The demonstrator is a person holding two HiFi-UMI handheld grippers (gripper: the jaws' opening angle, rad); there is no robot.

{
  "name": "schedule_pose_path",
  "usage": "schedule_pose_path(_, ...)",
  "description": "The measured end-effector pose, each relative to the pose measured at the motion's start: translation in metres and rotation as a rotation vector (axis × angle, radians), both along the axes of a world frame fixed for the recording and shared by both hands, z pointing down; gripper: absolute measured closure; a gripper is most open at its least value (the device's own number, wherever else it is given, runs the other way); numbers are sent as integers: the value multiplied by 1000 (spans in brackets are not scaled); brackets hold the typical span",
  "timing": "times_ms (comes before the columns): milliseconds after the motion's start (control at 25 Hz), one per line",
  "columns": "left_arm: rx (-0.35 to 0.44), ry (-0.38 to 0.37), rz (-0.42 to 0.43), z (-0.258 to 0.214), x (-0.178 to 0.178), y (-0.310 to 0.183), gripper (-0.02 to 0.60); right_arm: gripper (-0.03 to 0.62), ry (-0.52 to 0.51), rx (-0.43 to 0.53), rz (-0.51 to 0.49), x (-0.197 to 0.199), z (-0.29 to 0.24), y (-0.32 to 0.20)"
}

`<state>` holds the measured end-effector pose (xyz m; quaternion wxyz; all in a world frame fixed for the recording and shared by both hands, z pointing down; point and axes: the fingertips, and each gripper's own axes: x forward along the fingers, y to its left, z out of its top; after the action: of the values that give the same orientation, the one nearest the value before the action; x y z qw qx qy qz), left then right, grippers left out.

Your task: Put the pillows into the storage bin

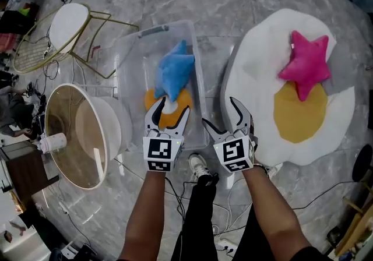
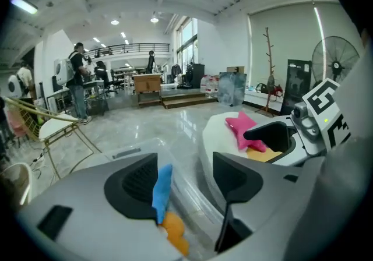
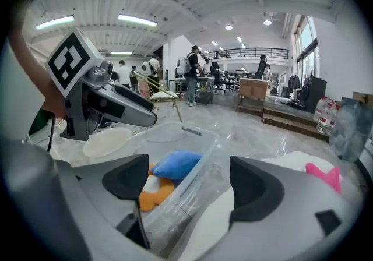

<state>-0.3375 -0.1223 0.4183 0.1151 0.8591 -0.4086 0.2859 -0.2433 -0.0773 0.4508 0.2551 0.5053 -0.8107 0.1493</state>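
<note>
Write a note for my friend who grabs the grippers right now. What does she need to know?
Left gripper: open, empty, over the near end of the bin.
Right gripper: open, empty, between the bin and the egg mat.
Done: blue pillow and orange pillow lie in the bin.
Left: pink pillow lies on the egg mat, to the right. Pick it up and put it in the bin.
</note>
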Motion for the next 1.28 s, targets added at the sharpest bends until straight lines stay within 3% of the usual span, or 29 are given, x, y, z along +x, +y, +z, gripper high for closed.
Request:
schedule_pose_path(120, 15, -16, 83, 1, 55, 2, 278, 137, -5, -7, 72, 52, 4, 13)
schedule_pose_path(440, 14, 11, 249, 19, 233, 33, 278, 137, -36, -45, 298, 233, 30, 60)
schedule_pose_path(680, 17, -29, 342, 43, 350, 57, 279, 137, -58, -69, 387, 344, 52, 87)
schedule_pose_path(1000, 21, -83, 332, 61, 454, 78, 279, 139, -33, -84, 369, 467, 66, 116)
schedule_pose_path(1280, 4, -128, 386, 93, 506, 81, 278, 143, -9, -120, 396, 527, 96, 119)
